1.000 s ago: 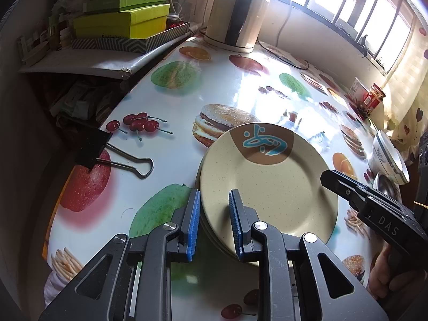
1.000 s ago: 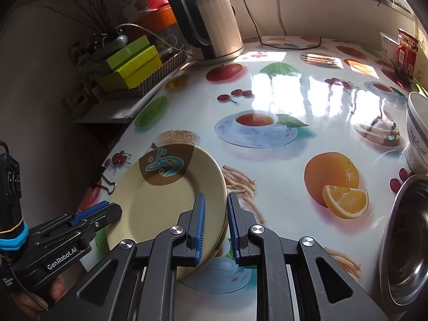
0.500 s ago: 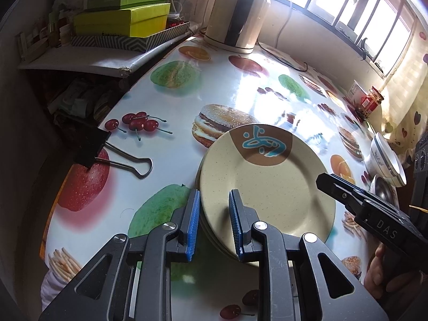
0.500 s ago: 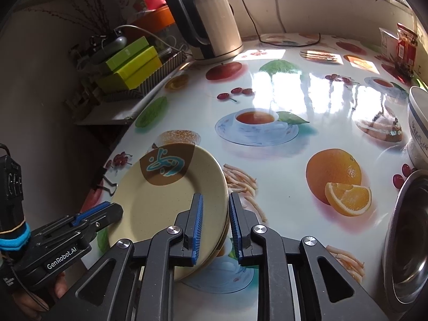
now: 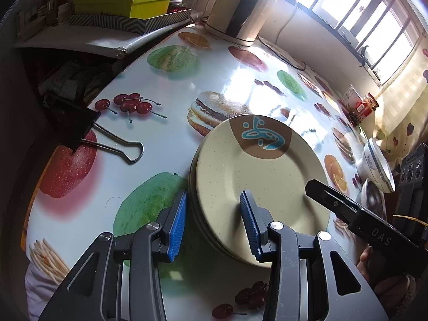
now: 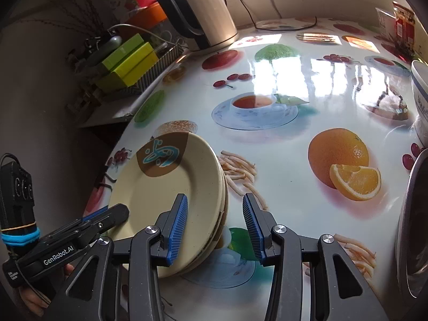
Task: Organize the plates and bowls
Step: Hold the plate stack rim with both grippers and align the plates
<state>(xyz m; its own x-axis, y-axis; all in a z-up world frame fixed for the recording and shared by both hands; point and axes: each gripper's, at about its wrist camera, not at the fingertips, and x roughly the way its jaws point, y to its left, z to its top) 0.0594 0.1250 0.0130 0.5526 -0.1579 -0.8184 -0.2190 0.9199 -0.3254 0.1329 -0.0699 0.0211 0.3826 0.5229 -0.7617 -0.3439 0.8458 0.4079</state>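
Note:
A stack of cream plates (image 5: 262, 176) with a brown and blue mark rests on the fruit-print table; it also shows in the right wrist view (image 6: 171, 195). My left gripper (image 5: 214, 222) is open, its jaws straddling the stack's near-left rim. My right gripper (image 6: 214, 224) is open, its jaws straddling the stack's right rim. The right gripper shows in the left wrist view (image 5: 347, 208), and the left gripper shows in the right wrist view (image 6: 88, 227). A white bowl with blue trim (image 5: 377, 163) and a steel bowl (image 6: 414, 227) sit at the right.
A black binder clip (image 5: 80, 131) lies at the table's left edge. An electric kettle (image 6: 203, 8) stands at the back with its cord. Green boxes (image 5: 125, 0) sit on a side shelf. A red jar (image 5: 366, 105) stands by the window wall.
Both grippers have opened: their jaws, nearly closed on the plate stack's rim before, now stand wide apart. The stack rests where it was.

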